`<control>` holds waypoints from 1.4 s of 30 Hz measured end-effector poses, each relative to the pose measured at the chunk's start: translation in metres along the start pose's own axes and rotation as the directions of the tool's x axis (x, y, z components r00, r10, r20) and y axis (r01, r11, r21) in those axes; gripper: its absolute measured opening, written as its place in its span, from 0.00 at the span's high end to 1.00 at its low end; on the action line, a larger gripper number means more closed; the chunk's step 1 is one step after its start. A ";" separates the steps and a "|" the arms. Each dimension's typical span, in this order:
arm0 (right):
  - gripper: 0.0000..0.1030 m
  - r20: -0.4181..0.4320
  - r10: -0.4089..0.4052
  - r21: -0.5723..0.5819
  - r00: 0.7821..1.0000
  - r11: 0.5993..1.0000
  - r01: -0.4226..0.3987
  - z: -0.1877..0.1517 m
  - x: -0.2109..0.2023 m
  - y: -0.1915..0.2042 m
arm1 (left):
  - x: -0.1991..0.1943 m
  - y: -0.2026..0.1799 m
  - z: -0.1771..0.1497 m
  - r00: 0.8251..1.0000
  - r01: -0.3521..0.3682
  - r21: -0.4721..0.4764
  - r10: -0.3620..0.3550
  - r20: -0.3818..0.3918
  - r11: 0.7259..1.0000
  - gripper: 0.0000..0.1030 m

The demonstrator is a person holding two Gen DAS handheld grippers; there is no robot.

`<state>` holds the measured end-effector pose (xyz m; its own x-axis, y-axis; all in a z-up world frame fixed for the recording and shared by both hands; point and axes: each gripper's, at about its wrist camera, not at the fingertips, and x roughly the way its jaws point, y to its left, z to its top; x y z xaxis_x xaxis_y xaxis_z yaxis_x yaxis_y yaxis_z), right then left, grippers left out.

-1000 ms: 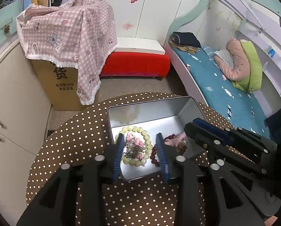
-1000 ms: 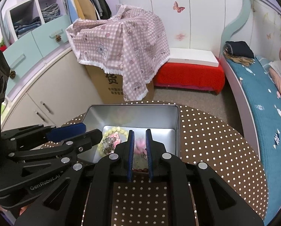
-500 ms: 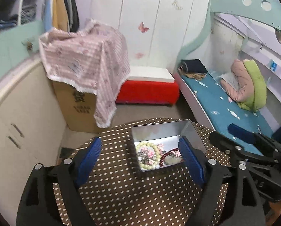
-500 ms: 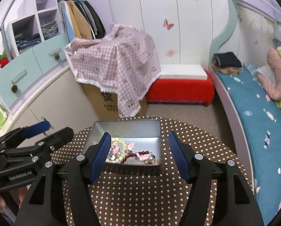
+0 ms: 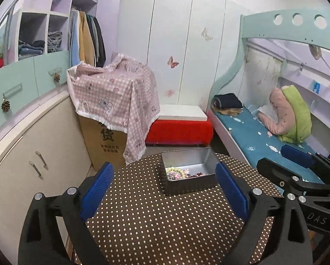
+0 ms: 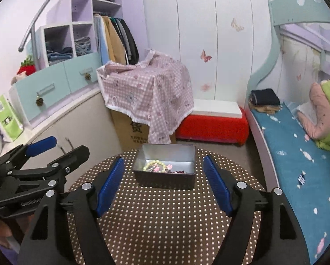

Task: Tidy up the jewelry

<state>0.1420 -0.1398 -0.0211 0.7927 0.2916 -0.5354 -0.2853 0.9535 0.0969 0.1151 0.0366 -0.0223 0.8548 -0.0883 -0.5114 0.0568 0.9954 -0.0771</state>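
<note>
Jewelry (image 5: 182, 173) lies heaped in the open metal tin (image 5: 188, 190) on the dotted counter (image 5: 165, 225), ahead of both sets of fingers and apart from them. Left gripper (image 5: 164, 190) has just been opening; its fingers (image 5: 96, 190) now stand wide with nothing between them. Right gripper (image 6: 164, 184) has likewise been opening, fingers (image 6: 218, 190) spread and empty, the tin beyond their tips.
</note>
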 end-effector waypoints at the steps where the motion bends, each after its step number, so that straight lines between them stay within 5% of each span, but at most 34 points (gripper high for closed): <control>1: 0.30 0.005 -0.002 -0.003 1.000 1.000 0.002 -0.001 -0.005 0.002 | -0.006 -0.001 -0.001 1.000 -0.001 0.001 0.001 0.010 1.000 0.12; 14: 0.25 0.148 -0.060 -0.021 0.987 0.998 0.064 -0.016 -0.089 0.018 | -0.084 -0.022 -0.010 0.973 -0.078 0.065 0.062 0.221 0.995 0.12; 23: 0.22 0.222 -0.106 -0.028 0.969 0.993 0.115 -0.025 -0.123 0.026 | -0.107 -0.024 -0.017 0.962 -0.045 0.061 0.027 0.271 0.997 0.12; 42: 0.22 0.234 -0.097 -0.017 0.967 0.994 0.104 -0.028 -0.135 0.023 | -0.116 -0.033 -0.021 0.948 -0.070 0.085 0.040 0.315 0.994 0.12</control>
<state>0.0132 -0.1590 0.0295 0.9206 0.2069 -0.3312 -0.2102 0.9773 0.0263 0.0030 0.0134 0.0217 0.9752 -0.0324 -0.2188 0.0404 0.9987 0.0324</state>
